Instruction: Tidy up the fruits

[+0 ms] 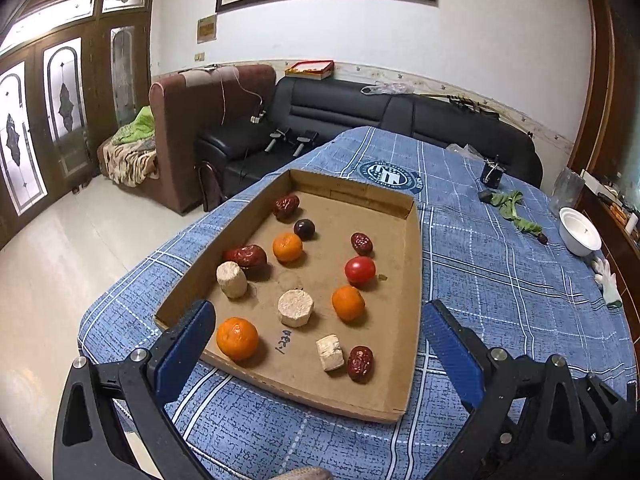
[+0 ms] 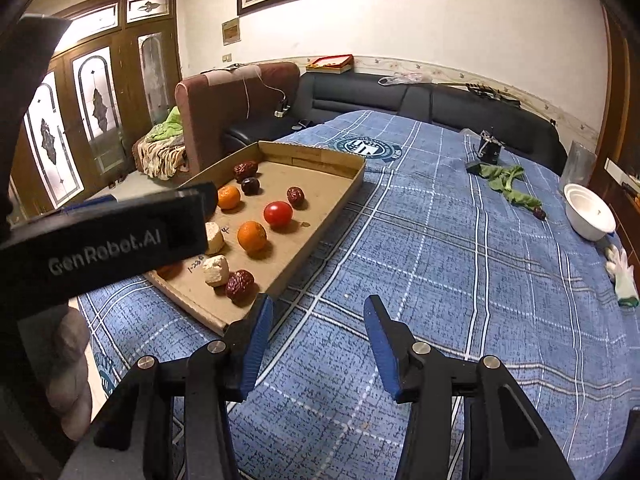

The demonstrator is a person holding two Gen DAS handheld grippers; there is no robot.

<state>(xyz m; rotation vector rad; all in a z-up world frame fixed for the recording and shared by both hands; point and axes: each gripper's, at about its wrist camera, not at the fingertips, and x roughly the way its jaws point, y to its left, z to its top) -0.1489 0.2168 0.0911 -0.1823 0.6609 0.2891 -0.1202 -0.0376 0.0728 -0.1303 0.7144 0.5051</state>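
A shallow cardboard tray lies on the blue checked cloth. In it are three oranges, a red tomato, several wrinkled red dates, a dark plum and three pale chunks. My left gripper hovers open over the tray's near end, its fingers wide apart and touching nothing. My right gripper is open over bare cloth, just right of the tray's near corner. In the right wrist view the left tool's black housing hides the tray's left part.
A white bowl, a green leafy scrap, a small black object and a white glove lie at the table's far right. The table's left edge drops to the floor; sofas stand behind. A hand shows at lower left.
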